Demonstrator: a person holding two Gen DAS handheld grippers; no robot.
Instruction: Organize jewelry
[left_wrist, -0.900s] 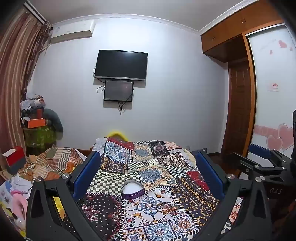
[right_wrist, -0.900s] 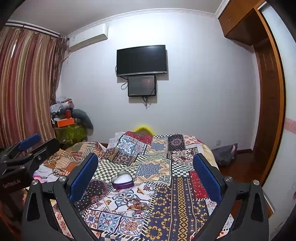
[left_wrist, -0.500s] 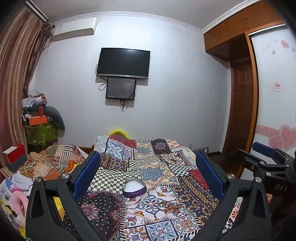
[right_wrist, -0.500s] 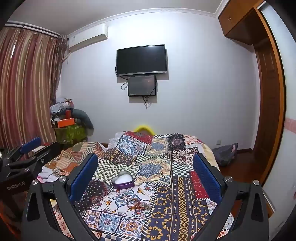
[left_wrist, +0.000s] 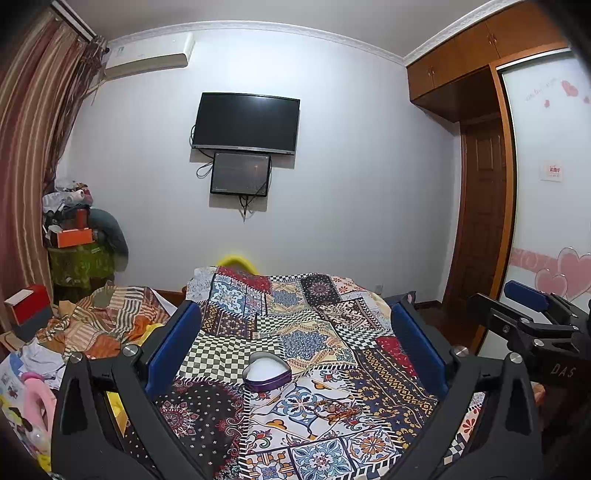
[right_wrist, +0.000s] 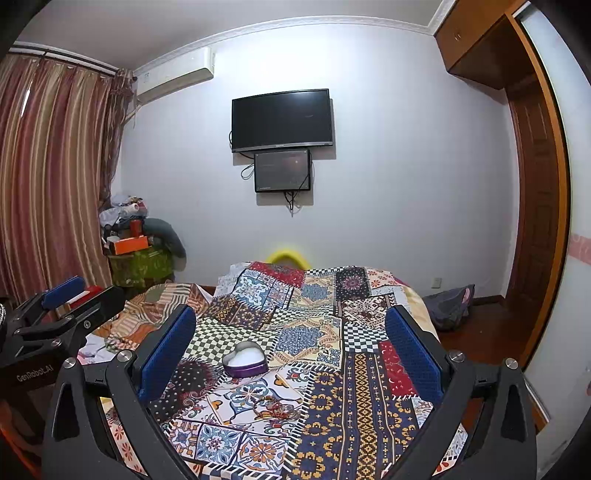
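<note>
I see heart box (left_wrist: 266, 375) open on patchwork bedspread (left_wrist: 373, 384), purple wall, white lining up; from left view point faces lower left, lobes upper right, long axis unclear. Jewelry tangle (left_wrist: 334, 407) lies just beside it, nearer me, pieces too small to tell. My left gripper (left_wrist: 295, 343) released, spread wide, empty. Right gripper (right_wrist: 290, 341) likewise, empty. Lettering: "DAS" on right gripper, "GenRobot.AI" on left.
</note>
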